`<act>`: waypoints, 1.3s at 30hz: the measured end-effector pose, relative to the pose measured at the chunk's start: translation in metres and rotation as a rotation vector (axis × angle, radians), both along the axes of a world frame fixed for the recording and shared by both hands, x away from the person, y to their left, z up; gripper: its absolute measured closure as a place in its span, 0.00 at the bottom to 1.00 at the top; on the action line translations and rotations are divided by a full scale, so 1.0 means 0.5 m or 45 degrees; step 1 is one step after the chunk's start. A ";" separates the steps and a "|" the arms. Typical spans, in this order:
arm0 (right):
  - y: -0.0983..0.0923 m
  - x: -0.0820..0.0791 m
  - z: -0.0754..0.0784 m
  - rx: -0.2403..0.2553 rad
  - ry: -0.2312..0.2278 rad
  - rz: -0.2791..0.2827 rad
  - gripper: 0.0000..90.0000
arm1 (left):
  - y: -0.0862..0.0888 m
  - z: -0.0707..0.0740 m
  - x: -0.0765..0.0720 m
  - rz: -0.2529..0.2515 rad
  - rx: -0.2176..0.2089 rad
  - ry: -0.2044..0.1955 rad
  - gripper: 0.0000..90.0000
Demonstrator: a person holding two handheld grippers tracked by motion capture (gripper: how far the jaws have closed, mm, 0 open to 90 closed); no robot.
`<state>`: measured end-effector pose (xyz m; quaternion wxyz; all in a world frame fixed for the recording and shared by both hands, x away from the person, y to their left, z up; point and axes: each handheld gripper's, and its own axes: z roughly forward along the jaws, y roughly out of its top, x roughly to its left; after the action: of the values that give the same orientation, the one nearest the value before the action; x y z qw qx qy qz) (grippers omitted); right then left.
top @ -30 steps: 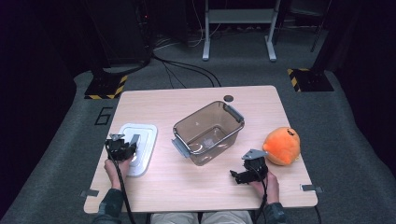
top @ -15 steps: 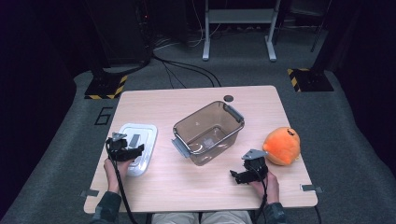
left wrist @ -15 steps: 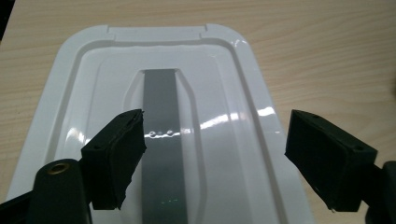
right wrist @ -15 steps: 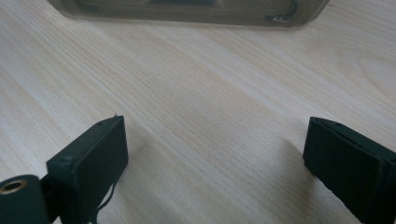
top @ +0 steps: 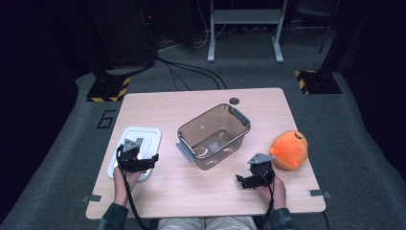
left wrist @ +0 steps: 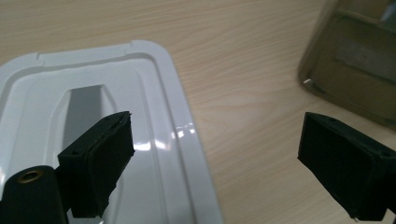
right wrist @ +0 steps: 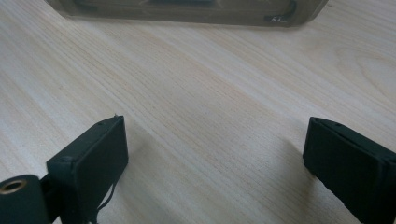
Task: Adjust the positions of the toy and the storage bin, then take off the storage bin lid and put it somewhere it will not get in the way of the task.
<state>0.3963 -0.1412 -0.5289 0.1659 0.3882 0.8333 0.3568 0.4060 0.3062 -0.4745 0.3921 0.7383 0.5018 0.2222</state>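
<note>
A white lid [top: 143, 135] lies flat on the table's left side. My left gripper [top: 152, 160] hovers over the lid's near right edge. Its jaws have just been opening and now stand wide apart, with nothing pressed between them. In the left gripper view, the left gripper [left wrist: 215, 163] looks down on the lid [left wrist: 93, 93] and its rim, with the clear bin [left wrist: 359, 60] off to the right. The clear bin [top: 215, 134] stands empty mid-table. My right gripper [top: 241, 181] rests open near the front right; in its own view the right gripper [right wrist: 215, 158] spans bare wood below the bin [right wrist: 187, 9].
An orange plush toy [top: 288, 149] sits at the right, just beyond the right hand. A small dark disc [top: 234, 101] lies near the wooden table's [top: 191, 191] far edge. Cables and stand legs cross the floor behind.
The left gripper's jaws have opened. It has lifted off the lid and shifted a little toward the right. The lid stays flat. The right gripper has not moved.
</note>
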 end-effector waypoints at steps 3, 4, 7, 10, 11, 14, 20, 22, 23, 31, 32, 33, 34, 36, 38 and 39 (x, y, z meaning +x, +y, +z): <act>0.000 0.000 0.000 0.000 0.001 -0.002 0.06 | -0.019 0.005 -0.011 -0.045 0.017 -0.013 0.11; -0.001 0.000 0.000 -0.002 0.003 -0.003 0.06 | -0.029 0.006 -0.015 -0.067 0.023 -0.018 0.11; -0.001 0.000 0.000 -0.002 0.002 -0.004 0.06 | -0.052 0.006 -0.024 -0.119 0.031 -0.021 0.10; -0.001 0.000 0.000 -0.004 0.000 -0.004 0.06 | -0.079 0.001 -0.034 -0.187 0.058 -0.019 0.10; -0.001 0.000 0.000 -0.004 0.000 -0.005 0.06 | -0.083 0.000 -0.036 -0.207 0.062 -0.029 0.10; -0.001 0.001 0.000 -0.004 -0.001 -0.005 0.06 | -0.105 -0.011 -0.042 -0.299 0.097 -0.048 0.10; -0.001 0.000 0.000 -0.004 0.000 -0.007 0.06 | -0.146 -0.041 -0.054 -0.402 0.111 -0.034 0.10; -0.001 0.000 0.000 -0.004 0.000 -0.007 0.06 | -0.161 -0.055 -0.055 -0.422 0.137 -0.010 0.10; -0.001 0.000 0.000 -0.003 0.000 -0.008 0.06 | -0.166 -0.062 -0.055 -0.426 0.145 -0.004 0.10; -0.001 0.000 0.000 -0.004 0.000 -0.007 0.06 | -0.187 -0.099 -0.055 -0.441 0.149 0.045 0.10; -0.001 0.000 0.000 -0.003 0.000 -0.007 0.06 | -0.190 -0.106 -0.055 -0.440 0.146 0.047 0.10; -0.001 0.000 0.000 -0.003 0.000 -0.007 0.06 | -0.192 -0.110 -0.055 -0.446 0.164 0.066 0.10; -0.001 0.000 0.000 -0.003 0.000 -0.008 0.06 | -0.193 -0.109 -0.055 -0.446 0.163 0.070 0.10; -0.001 0.000 0.000 -0.004 -0.001 -0.007 0.06 | -0.192 -0.109 -0.055 -0.448 0.165 0.069 0.11; -0.001 0.000 0.000 -0.007 -0.004 -0.004 0.06 | -0.193 -0.110 -0.054 -0.447 0.156 0.078 0.10; -0.002 0.000 0.000 -0.007 -0.004 -0.003 0.06 | -0.194 -0.110 -0.053 -0.438 0.159 0.075 0.10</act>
<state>0.3964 -0.1422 -0.5288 0.1686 0.3884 0.8336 0.3548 0.3794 0.2091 -0.5296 0.3628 0.8423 0.3647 0.1608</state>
